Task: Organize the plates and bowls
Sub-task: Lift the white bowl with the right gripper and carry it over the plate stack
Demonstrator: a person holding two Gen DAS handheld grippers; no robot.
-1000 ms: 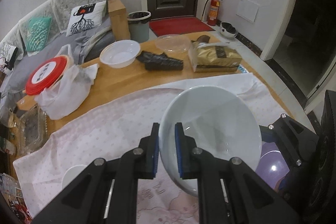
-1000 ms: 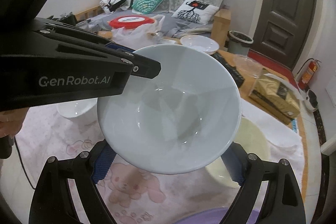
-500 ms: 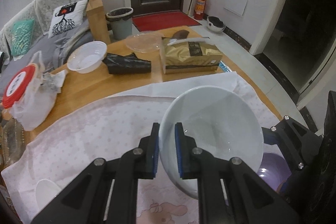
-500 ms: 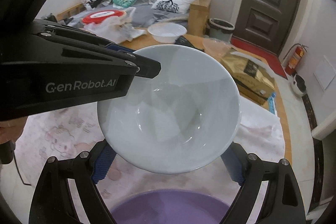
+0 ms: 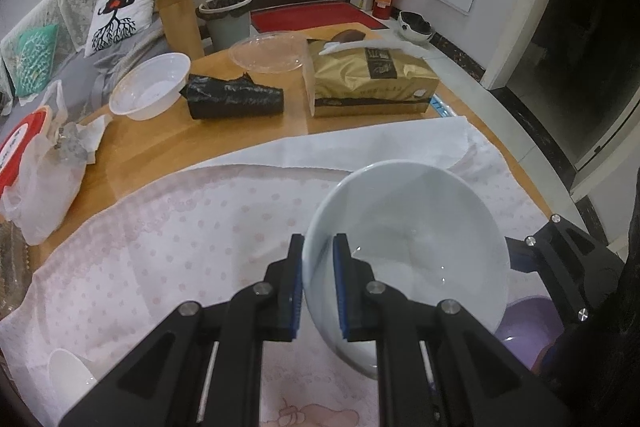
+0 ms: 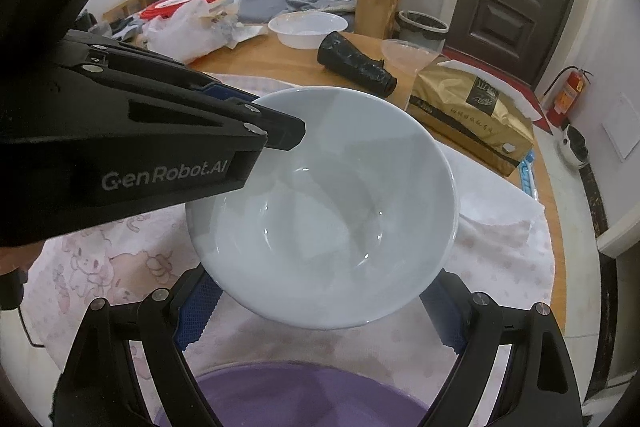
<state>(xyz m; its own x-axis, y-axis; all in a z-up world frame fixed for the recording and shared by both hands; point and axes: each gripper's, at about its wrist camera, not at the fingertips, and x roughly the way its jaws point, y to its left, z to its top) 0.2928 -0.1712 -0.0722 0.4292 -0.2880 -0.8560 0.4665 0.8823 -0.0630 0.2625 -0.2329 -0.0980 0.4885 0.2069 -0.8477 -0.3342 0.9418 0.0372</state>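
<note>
My left gripper (image 5: 318,283) is shut on the rim of a white ceramic bowl (image 5: 412,239) and holds it tilted above the pink cloth. In the right wrist view the same white bowl (image 6: 320,211) sits between the wide-open fingers of my right gripper (image 6: 320,311), and the left gripper (image 6: 280,131) pinches its far-left rim. A purple bowl (image 6: 288,395) lies below, also seen at the lower right of the left wrist view (image 5: 528,323). A small white bowl (image 5: 68,383) rests on the cloth at lower left.
On the wooden table (image 5: 160,155) beyond the cloth stand a gold tissue pack (image 5: 368,83), a black bag roll (image 5: 236,101), a white plastic bowl (image 5: 150,91), a clear lid (image 5: 268,53) and a red-lidded container in a bag (image 5: 24,163).
Both grippers have swung together with the white bowl, so the scene shifted; the purple bowl now shows beneath the right gripper. The left gripper's hold on the rim is unchanged.
</note>
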